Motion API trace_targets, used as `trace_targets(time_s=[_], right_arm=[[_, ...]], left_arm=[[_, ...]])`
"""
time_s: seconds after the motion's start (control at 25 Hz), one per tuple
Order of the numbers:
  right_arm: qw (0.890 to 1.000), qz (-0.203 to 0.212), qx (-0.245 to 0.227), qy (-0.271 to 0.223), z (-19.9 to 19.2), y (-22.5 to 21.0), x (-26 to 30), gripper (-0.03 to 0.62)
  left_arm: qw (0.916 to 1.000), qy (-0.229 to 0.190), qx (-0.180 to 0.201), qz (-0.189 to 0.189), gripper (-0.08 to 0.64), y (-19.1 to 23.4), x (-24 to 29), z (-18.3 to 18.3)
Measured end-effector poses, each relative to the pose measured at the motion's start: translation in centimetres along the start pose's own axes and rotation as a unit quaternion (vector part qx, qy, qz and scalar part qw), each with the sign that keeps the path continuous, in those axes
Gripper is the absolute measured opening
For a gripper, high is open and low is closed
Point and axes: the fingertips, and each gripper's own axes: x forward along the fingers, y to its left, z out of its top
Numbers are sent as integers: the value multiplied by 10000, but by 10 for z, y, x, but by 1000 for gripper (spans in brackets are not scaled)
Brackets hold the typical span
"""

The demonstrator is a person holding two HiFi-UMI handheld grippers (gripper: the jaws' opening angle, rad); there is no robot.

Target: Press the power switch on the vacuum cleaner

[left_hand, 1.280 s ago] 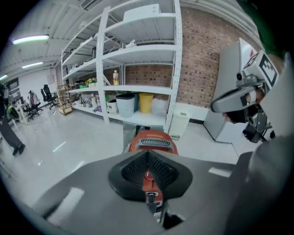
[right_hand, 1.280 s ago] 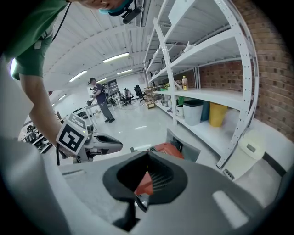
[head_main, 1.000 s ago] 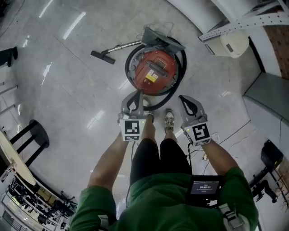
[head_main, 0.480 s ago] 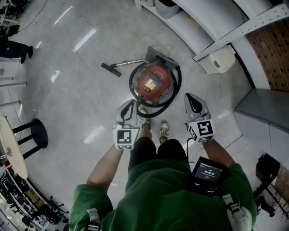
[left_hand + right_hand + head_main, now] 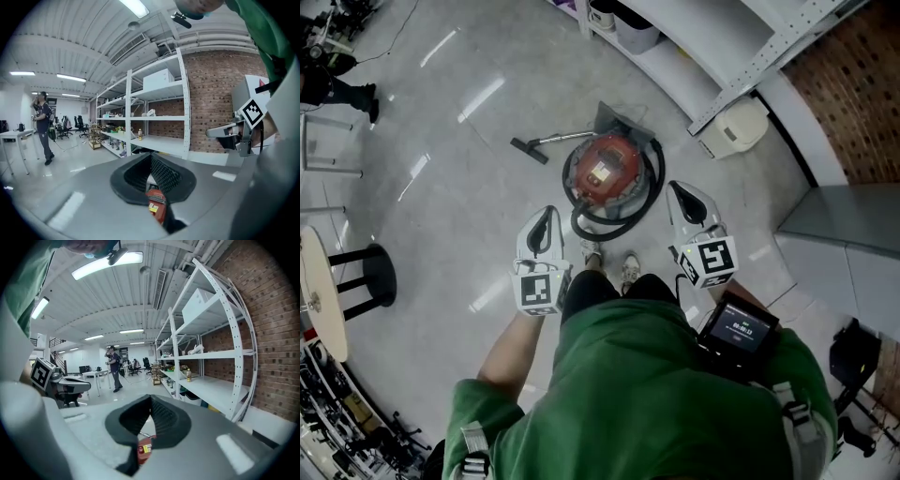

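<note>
A red round vacuum cleaner stands on the grey floor ahead of the person's feet, ringed by its black hose. Its metal wand and floor nozzle point left. My left gripper hangs in the air to the lower left of the vacuum, shut and holding nothing. My right gripper is held to the vacuum's right, also shut and holding nothing. Both are well above it and apart from it. A sliver of the red vacuum shows below the left gripper, and the vacuum shows below the right gripper.
White shelving and a white bin stand behind the vacuum, with a brick wall at the right. A black stool and a round table are at the left. A person stands far off.
The vacuum now looks smaller and farther up the head view. Both grippers have spread a little wider apart and stay shut.
</note>
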Motion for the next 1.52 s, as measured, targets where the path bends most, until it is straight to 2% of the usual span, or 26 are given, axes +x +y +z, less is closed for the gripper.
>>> trace_targets(time_s=[0.4,0.64,1.04,1.52], right_arm=[[9991,334,67,-270,9,31,-50,2],[9984,501,54,-268,7,66,-65,2],[9989,290,49,-353,9,141,-113,2],[9995,-68,-12,-319,-10,229,-181,2]], left_arm=[[9988,-202,-87,445,8,-32,-72,11],[9983,-245,-179,500,8,-37,-103,17],[9975,-660,-239,-11,8,-46,-156,27],[9948,-724,-435,-565,8,-52,-242,12]])
